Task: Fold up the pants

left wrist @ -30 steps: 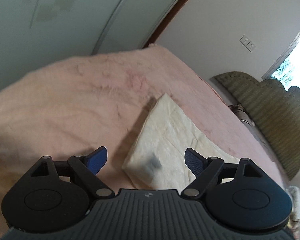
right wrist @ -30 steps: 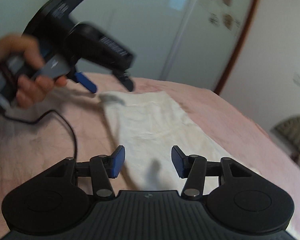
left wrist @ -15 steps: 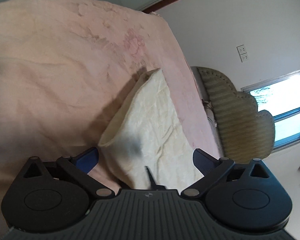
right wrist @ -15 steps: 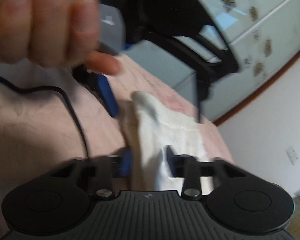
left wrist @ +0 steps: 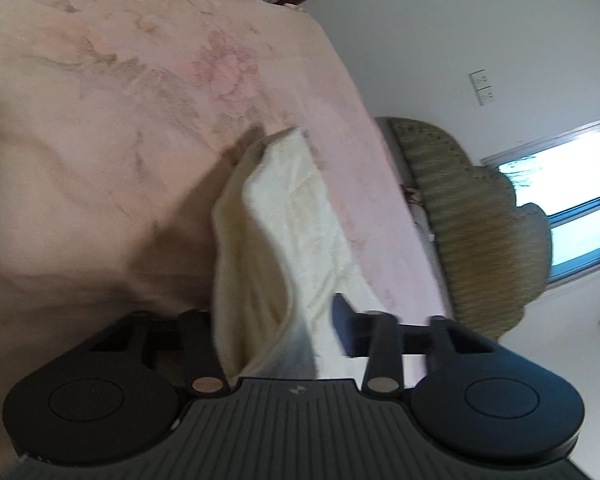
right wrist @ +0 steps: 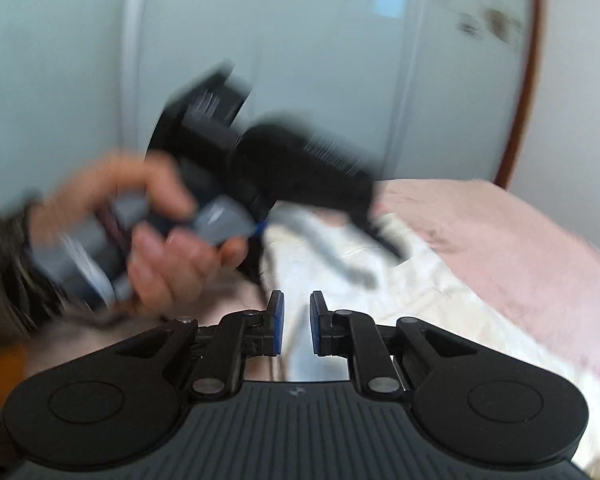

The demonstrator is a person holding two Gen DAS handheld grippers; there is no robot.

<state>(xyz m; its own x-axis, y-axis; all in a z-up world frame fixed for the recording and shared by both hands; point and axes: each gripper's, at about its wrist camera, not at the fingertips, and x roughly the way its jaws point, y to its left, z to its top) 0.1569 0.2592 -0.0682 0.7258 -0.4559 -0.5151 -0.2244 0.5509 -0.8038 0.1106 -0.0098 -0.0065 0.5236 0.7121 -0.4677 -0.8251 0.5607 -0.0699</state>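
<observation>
Two hand-held grippers | left point(left wrist: 276, 332) clamps cream pants point(left wrist: 296, 216) | right point(right wrist: 297, 322) nearly closed on pants edge | pink bedspread point(left wrist: 100, 140)

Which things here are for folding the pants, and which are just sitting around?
For the job:
- cream pants, one end lifted off the bed
- left gripper, fabric between its fingers
- right gripper, nearly closed on the fabric
- pink blanket, the folding surface

Just around:
- tan headboard
- wall sockets
- window
- wardrobe doors
</observation>
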